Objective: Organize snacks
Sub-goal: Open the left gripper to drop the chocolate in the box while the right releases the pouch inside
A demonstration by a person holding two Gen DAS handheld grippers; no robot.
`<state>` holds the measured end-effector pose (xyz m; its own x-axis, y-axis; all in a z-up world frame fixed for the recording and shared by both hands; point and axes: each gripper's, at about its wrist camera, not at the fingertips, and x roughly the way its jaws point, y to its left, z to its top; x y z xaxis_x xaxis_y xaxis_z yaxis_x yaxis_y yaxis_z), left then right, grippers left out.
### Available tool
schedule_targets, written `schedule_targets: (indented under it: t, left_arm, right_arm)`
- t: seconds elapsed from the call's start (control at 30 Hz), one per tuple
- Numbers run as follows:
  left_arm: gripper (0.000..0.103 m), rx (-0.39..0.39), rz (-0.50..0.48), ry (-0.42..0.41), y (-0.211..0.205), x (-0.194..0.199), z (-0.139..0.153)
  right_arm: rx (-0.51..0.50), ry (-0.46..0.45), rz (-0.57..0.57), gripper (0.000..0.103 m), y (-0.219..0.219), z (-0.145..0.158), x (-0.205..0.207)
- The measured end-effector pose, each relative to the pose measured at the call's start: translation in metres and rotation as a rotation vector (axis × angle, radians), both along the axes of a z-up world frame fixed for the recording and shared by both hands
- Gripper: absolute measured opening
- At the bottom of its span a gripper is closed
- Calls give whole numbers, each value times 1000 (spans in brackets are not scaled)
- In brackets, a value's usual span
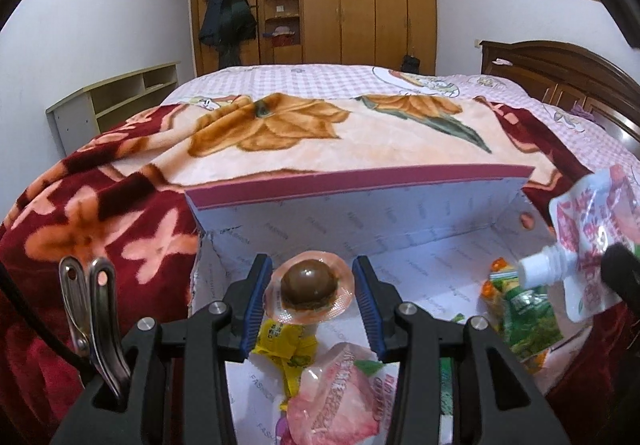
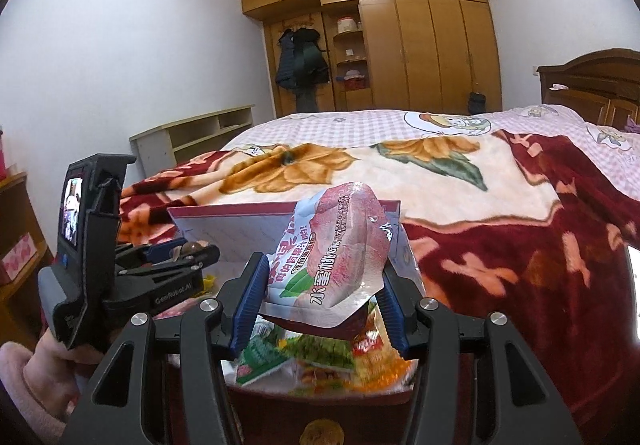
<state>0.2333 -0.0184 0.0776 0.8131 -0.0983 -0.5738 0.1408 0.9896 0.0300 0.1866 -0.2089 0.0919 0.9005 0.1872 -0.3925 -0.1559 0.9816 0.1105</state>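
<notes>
The left gripper (image 1: pixel 314 287) is tilted downward over an open box (image 1: pixel 360 189) on the bed (image 1: pixel 320 77), and a sealed brown egg (image 1: pixel 308 281) is held between its blue pads. Below it, inside the box, a yellow packet (image 1: pixel 284 345) and a pink pouch (image 1: pixel 332 401) are seen. The right gripper (image 2: pixel 320 285), angled slightly downward beside the left one, is closed on a pink spouted pouch (image 2: pixel 336 245). Beneath it, green and orange packets (image 2: pixel 320 357) are piled. A hand (image 2: pixel 76 361) in a pink sleeve (image 2: pixel 24 381) is wrapped around the left handle.
</notes>
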Motion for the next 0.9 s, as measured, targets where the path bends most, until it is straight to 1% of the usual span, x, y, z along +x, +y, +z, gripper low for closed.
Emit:
schedule_targets:
  t: [0.23, 0.33, 0.43, 0.5, 0.73, 0.9]
  left_arm:
    - [45, 15, 15, 17, 0, 10, -9]
    - [45, 10, 9, 25, 0, 13, -11]
    - [52, 8, 0, 41, 0, 15, -13]
    - [58, 16, 6, 50, -1, 16, -15]
    - [61, 28, 17, 66, -2, 19, -17]
    - [64, 31, 27, 67, -2, 19, -18]
  right_arm:
    - [-11, 62, 7, 54, 4, -17, 28]
    - [-13, 82, 8, 54, 4, -22, 36]
    - [-4, 102, 12, 54, 3, -27, 45]
    - [5, 111, 19, 54, 3, -29, 51]
    - [-15, 136, 20, 54, 10, -36, 67]
    - [-17, 174, 0, 54, 10, -46, 76]
